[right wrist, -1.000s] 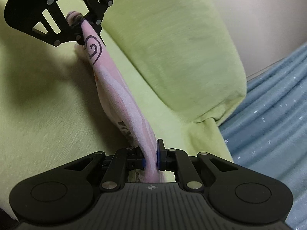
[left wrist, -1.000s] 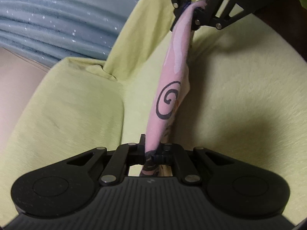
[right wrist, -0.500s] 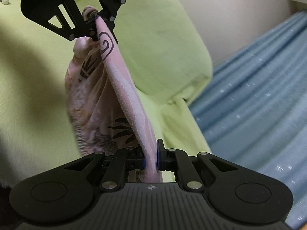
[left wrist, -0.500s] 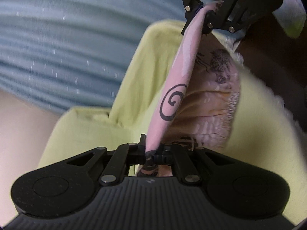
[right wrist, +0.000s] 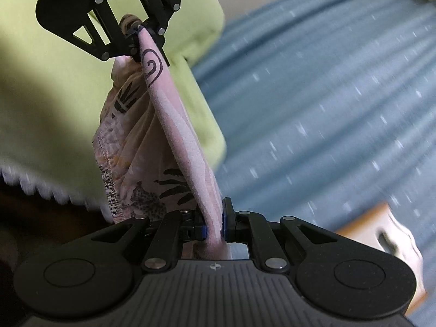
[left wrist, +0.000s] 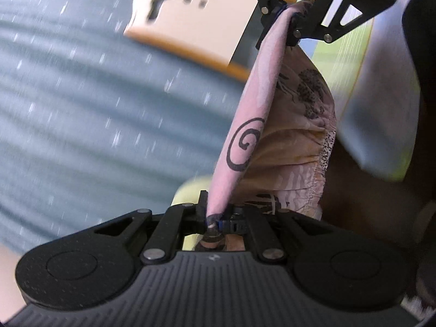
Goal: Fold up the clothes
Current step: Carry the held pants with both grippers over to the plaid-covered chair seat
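Fabric's top edge is the whole story right now: the pink printed garment is strung taut between the two claws, so its long axis runs straight from one to the other. The left gripper is clamped nearly all the way down on one end of that edge, and the right gripper is pinched just as tight on the other end, pink cloth squeezed between its blue pads. Each camera sees the other claw across the stretched band, with the black spiral print sitting closer to the left one. The rest of the garment hangs below the edge in loose gathers, off the yellow-green sofa cover and in the air, with the blue curtain off to the side. Neither hand is nearer, since both already hold it, so my guess is the next move depends on keeping that line level while lowering it flat onto the cushion.
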A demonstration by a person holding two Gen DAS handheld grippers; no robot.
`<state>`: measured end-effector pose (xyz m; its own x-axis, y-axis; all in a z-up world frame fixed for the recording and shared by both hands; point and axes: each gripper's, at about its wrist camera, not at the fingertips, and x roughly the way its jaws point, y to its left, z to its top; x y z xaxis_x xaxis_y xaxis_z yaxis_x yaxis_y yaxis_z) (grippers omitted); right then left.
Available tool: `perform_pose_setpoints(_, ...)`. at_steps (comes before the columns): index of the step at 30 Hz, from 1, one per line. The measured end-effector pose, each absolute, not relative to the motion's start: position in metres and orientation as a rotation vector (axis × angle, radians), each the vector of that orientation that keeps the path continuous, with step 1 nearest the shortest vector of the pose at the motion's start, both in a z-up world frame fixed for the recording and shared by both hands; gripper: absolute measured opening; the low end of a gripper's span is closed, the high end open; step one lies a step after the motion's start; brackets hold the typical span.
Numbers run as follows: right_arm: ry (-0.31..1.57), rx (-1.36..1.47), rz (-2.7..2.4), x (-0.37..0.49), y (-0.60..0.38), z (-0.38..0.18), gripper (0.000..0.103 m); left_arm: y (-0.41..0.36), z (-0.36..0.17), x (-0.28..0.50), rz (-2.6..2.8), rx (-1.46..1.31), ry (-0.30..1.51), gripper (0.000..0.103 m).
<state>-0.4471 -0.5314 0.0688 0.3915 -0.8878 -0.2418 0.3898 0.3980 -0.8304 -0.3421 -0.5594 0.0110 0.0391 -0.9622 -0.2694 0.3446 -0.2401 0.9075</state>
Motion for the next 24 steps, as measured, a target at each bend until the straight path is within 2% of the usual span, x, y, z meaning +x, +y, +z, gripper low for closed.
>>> perform_pose_setpoints(8, 0.933, -0.666, -1.079, -0.549, -0.505, 0.071, 0.009, -0.575, 0.008, -0.437, -1.694, 1.116, -0.871, 0.004)
perform_pose_setpoints(16, 1.008, -0.531, -1.162, -0.611, -0.495, 0.060, 0.009, -0.595, 0.007, -0.499, -1.834, 1.094, -0.894, 0.005)
perform_pose_setpoints(20, 1.035, -0.501, -1.168, -0.627, -0.529, 0.060, 0.009, -0.617, 0.000, -0.513, -1.870, 1.120, -0.876, 0.005)
perform_pose_setpoints(24, 1.079, -0.548, -1.179, -0.643, -0.576, 0.068, 0.008, -0.670, 0.012, -0.532, -1.861, 1.117, -0.893, 0.005)
